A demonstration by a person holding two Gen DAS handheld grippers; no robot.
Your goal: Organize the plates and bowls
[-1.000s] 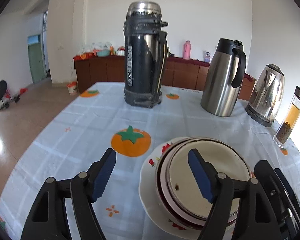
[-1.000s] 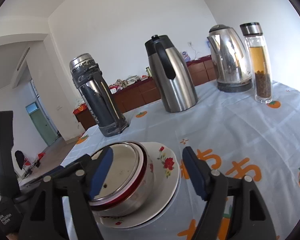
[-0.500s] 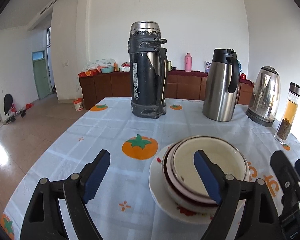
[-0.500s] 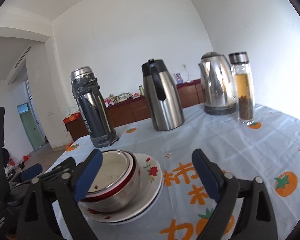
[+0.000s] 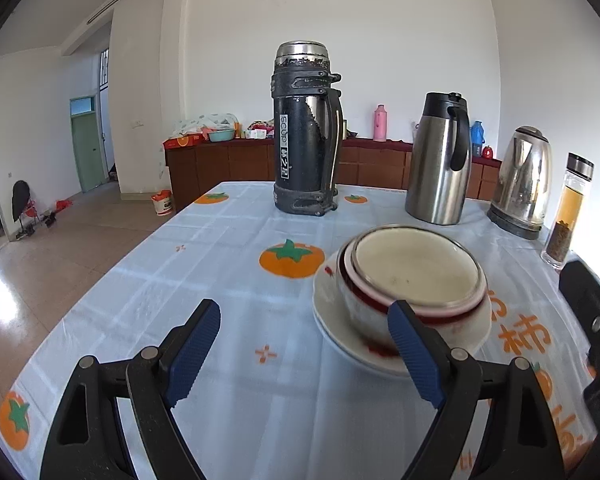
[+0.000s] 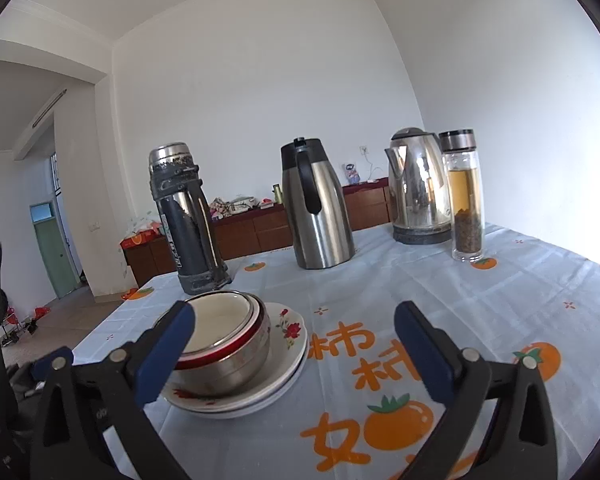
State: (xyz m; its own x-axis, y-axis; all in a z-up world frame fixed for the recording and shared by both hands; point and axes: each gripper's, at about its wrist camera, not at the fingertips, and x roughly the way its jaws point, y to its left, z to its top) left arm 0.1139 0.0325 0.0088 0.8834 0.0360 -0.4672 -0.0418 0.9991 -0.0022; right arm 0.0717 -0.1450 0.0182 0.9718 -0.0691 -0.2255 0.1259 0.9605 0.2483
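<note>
Nested bowls (image 5: 416,280), metal with a red and pink rim, sit on stacked white flowered plates (image 5: 328,320) on the tablecloth. They also show in the right wrist view as bowls (image 6: 224,340) on plates (image 6: 284,344). My left gripper (image 5: 304,352) is open and empty, just in front and left of the stack. My right gripper (image 6: 296,356) is open and empty, in front and right of the stack, its left finger overlapping the bowls in view.
A dark thermos (image 5: 306,136), a steel carafe (image 5: 438,160), an electric kettle (image 5: 524,184) and a glass tea bottle (image 5: 568,212) stand at the back of the table (image 5: 220,264). A low wooden cabinet lines the far wall. The table's left edge drops to tiled floor.
Both grippers have pulled back and lowered from the stack, staying open. The bowls and plates have not moved.
</note>
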